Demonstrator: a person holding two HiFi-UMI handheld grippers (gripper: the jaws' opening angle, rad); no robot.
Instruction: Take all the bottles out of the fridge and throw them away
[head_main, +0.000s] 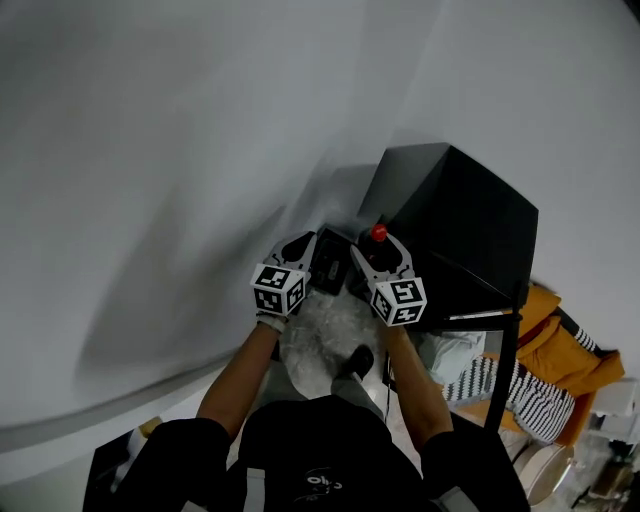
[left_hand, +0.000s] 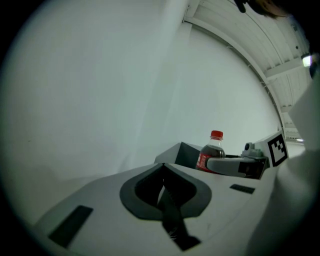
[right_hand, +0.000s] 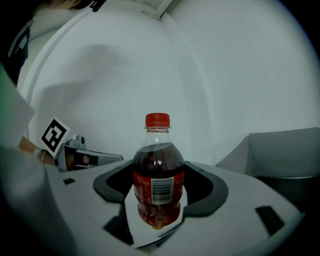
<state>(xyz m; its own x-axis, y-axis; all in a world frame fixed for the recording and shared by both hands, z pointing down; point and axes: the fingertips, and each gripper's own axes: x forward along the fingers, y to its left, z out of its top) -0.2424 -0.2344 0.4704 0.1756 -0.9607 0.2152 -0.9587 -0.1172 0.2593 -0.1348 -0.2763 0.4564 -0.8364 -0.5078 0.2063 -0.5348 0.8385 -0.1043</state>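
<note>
A small cola bottle (right_hand: 157, 180) with a red cap and red label stands upright between the jaws of my right gripper (right_hand: 159, 207), which is shut on its body. In the head view the bottle's red cap (head_main: 378, 232) pokes out above the right gripper (head_main: 382, 252), just in front of the black fridge (head_main: 465, 215). My left gripper (left_hand: 163, 186) is shut with nothing in it and hangs level with the right one, to its left (head_main: 298, 248). From the left gripper view the held bottle (left_hand: 210, 152) shows to the right.
A crumpled clear plastic bag (head_main: 325, 330) lies on the floor below both grippers, by the person's foot (head_main: 355, 362). The fridge's open door edge (head_main: 505, 350) stands at right, with orange and striped cloth (head_main: 545, 375) behind it. A pale wall fills the left.
</note>
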